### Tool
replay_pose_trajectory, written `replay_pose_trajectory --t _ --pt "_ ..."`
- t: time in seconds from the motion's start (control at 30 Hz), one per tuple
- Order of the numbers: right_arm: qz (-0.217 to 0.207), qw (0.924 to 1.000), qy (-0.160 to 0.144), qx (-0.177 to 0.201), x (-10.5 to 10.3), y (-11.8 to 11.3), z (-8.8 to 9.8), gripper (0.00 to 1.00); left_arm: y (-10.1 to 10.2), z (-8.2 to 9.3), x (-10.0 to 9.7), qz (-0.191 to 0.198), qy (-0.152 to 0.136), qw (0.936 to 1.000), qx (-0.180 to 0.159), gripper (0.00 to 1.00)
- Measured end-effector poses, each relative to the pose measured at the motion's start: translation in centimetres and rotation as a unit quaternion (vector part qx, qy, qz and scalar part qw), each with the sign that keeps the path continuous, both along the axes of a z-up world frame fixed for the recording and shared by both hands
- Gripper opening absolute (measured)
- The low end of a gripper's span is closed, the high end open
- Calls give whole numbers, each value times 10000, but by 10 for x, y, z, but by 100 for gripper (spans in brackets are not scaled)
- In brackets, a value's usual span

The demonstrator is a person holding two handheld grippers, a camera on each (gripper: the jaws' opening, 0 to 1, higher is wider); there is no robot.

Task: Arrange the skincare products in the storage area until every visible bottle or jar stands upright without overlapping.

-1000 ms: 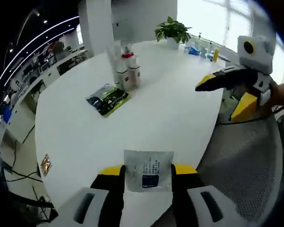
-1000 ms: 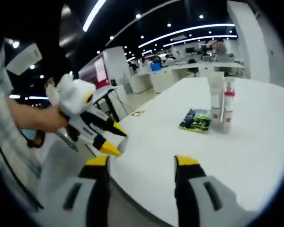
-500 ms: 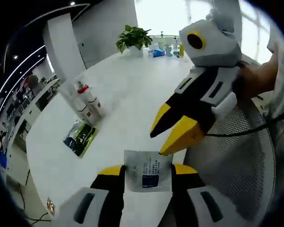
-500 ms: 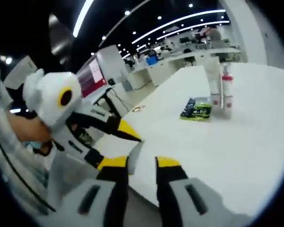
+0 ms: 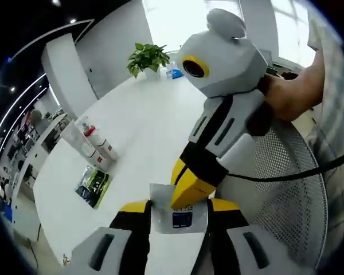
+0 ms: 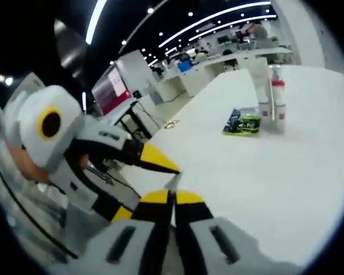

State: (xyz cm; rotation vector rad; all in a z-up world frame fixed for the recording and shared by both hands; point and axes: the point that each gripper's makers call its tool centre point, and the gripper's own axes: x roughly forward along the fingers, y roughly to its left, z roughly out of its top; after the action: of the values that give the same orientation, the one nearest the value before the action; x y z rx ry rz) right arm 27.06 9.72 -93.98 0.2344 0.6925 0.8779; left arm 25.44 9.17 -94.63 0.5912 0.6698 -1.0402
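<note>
Over the near edge of the white table (image 5: 155, 132), the left gripper (image 5: 179, 207) grasps a flat white sachet (image 5: 178, 214) between its jaws, and the right gripper (image 6: 165, 200) is clamped on what seems to be that sachet's upper edge. Farther across the table stand the skincare bottles (image 5: 94, 144), upright, with a green packet (image 5: 94, 184) lying beside them
</note>
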Motion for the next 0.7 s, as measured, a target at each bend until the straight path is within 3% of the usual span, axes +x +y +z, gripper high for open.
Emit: replay_pose_trajectory --t 0.1,0.17,0.23,0.33,0.4,0.43,0.47,0.53,0.57,0.63,0.67,0.7 --pt "-17 9999 -54 95 0 0 5 0 5 3 2 312 73 9989 -343 42" --pt "-47 9996 -174 218 1 0 13 0 10 1 3 703 315 9950 -634 42" --pt "-137 9990 -421 56 5 -6 14 0 21 -5 4 1143 602 9877 -886 43" --pt "-149 9983 -477 300 4 -4 24 0 25 -7 3 1696 1232 9635 -1666 45" --pt "-132 9975 -544 433 4 -4 31 0 25 -2 4 2067 1692 9353 -2321 45" --pt "-110 9967 -559 584 3 -3 35 0 26 2 7 2290 1903 9149 -2726 45" --pt "-91 9964 -519 670 2 -2 37 0 30 3 11 2463 1915 9063 -2851 45" --pt "-77 9946 -316 982 2 -2 41 0 36 6 14 2451 1745 9096 -2865 45" --pt "-117 9935 -161 1124 2 -3 43 0 33 8 13 2455 1821 9049 -2962 44" --pt "-162 9901 -216 1379 6 -3 51 0 27 15 12 2489 2075 8858 -3322 43" --pt "-188 9870 -138 1589 6 -5 56 0 24 19 12 2519 2216 8713 -3581 40" --pt "-206 9864 -122 1627 6 -6 57 0 22 21 12 2516 2282 8657 -3677 37"
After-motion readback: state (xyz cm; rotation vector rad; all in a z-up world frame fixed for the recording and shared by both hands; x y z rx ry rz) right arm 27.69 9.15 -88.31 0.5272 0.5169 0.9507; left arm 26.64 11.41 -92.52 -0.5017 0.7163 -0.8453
